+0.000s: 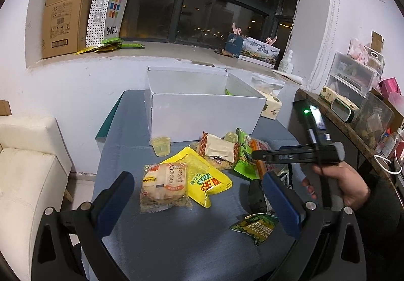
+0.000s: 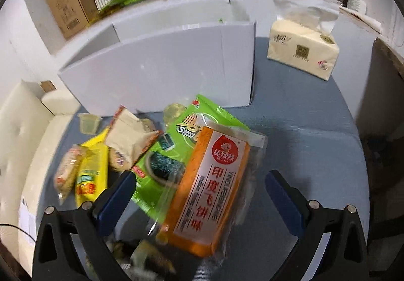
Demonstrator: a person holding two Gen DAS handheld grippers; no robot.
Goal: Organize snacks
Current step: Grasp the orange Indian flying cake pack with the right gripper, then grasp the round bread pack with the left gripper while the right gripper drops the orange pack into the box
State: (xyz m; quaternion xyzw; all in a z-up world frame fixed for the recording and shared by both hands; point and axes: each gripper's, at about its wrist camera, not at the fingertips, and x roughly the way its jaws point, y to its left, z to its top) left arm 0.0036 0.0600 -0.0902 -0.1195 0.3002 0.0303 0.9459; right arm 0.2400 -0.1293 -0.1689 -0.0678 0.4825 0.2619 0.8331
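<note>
White box waiting, snacks piled in front.

White cardboard box (image 1: 204,114) stands open at the back of the grey table (image 1: 176,243), likely so snacks can go in; something green already shows inside. Crinkly packets lie heaped just before it: an orange packet (image 2: 209,192) on a green bag (image 2: 164,159), a yellow pouch (image 1: 202,177), a round cracker pack (image 1: 164,185), a small jelly cup (image 1: 161,146). Right gripper (image 2: 199,195) has its fingers spread around the orange packet, not squeezing. Left gripper (image 1: 199,197) is spread too, holding nothing.
</note>
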